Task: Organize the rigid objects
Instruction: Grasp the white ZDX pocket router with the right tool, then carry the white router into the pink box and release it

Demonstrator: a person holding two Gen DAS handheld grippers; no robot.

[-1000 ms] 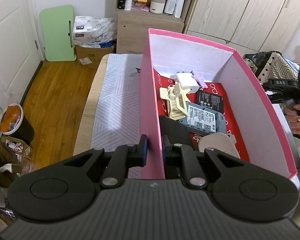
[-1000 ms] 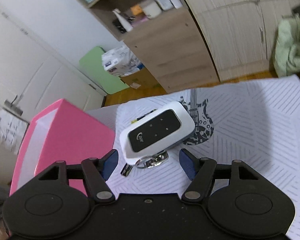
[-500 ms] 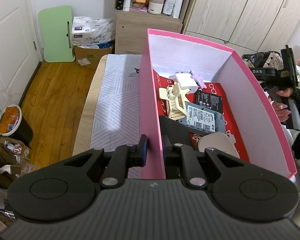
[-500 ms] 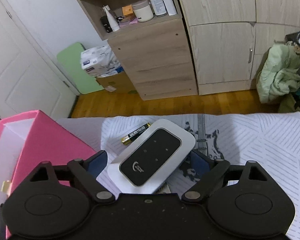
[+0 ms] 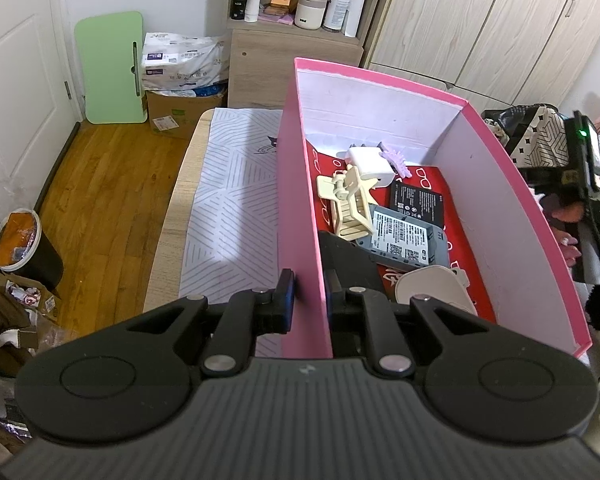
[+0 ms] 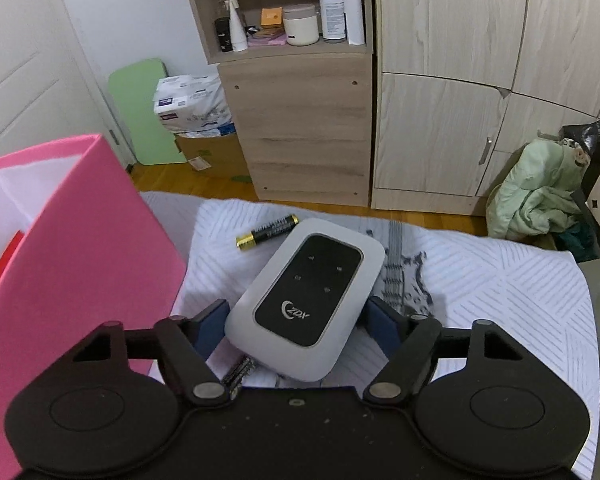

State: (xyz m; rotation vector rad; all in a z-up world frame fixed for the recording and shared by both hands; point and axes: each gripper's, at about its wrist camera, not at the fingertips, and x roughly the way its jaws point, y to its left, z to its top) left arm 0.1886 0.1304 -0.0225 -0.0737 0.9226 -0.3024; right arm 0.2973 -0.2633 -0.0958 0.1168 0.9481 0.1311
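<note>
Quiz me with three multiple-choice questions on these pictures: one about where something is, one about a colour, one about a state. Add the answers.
1. Where is the battery?
A. On the shelf
B. On the cloth, just beyond the white router
C. On the floor

2. The box is what colour outside?
A. Pink
B. Green
C. Blue

3. The left tool is:
A. Wide open over the floor
B. Shut on the box's side wall
C. Holding a bottle

Answers: 1 B, it lies on the cloth by the router's far end. 2 A, its outer walls are pink. 3 B, its pads pinch the wall from both sides.
</note>
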